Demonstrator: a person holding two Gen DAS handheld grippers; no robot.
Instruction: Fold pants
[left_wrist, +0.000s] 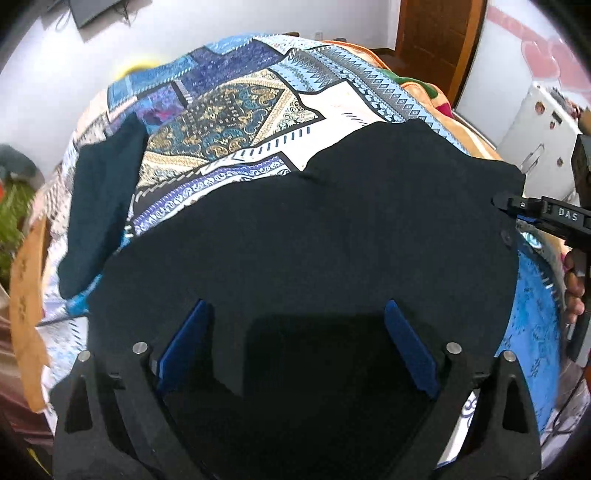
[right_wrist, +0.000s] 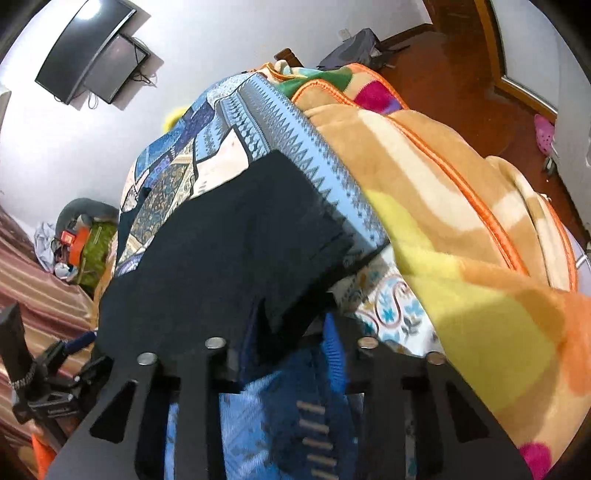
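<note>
Dark navy pants (left_wrist: 314, 236) lie spread on a patterned blue bedsheet (left_wrist: 236, 110). In the left wrist view my left gripper (left_wrist: 297, 314) stands open over the near part of the pants, its blue pads (left_wrist: 406, 339) wide apart with cloth below them. The right gripper (left_wrist: 496, 202) shows at the right edge, at the pants' right side. In the right wrist view my right gripper (right_wrist: 291, 332) has its blue pads (right_wrist: 334, 343) closed on a corner of the pants (right_wrist: 236, 251).
A second dark garment (left_wrist: 99, 206) lies at the left of the bed. An orange and yellow blanket (right_wrist: 461, 221) is bunched on the right. A white appliance (left_wrist: 535, 136) stands beyond the bed. Monitors (right_wrist: 88, 51) hang on the wall.
</note>
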